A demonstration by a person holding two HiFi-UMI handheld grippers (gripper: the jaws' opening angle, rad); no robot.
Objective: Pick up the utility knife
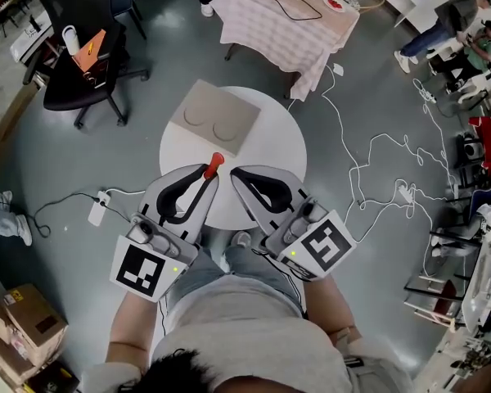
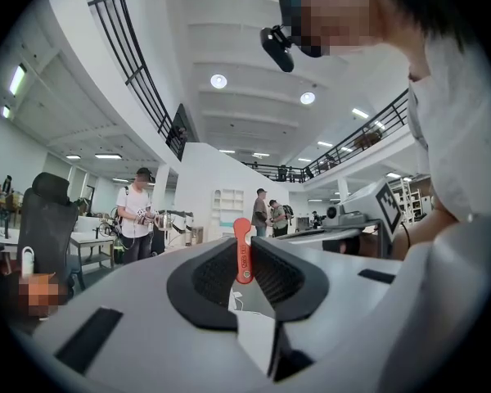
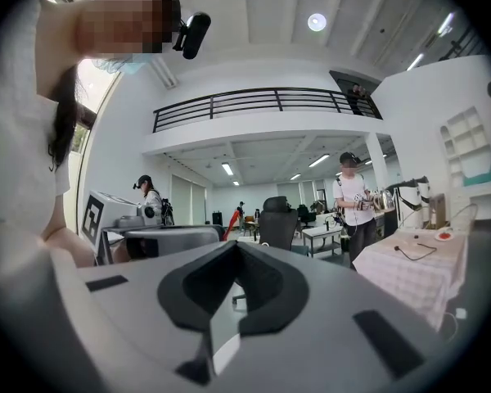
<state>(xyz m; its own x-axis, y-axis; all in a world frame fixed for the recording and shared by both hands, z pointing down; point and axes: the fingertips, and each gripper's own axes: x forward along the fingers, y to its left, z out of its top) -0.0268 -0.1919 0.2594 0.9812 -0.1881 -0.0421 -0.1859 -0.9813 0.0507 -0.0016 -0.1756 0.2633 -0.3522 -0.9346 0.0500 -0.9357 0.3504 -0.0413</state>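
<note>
Our left gripper [image 1: 206, 175] clamps the red utility knife [image 1: 215, 163], its length pointing up-frame toward the cardboard [image 1: 215, 118] on the white table [image 1: 280, 147]; our right gripper [image 1: 238, 174] sits closed, empty.

The round table [image 1: 270, 142] sits mid-frame in the head view, with a flat board [image 1: 214, 117] on its upper-left part. Over its lower edge the left gripper [image 1: 210, 177] has the utility knife [image 1: 214, 164] between its jaws, and the right gripper [image 1: 236, 174] lies just right of it. An office chair [image 1: 82, 72] stands upper left, and a cloth-covered table [image 1: 286, 23] at top centre.
</note>
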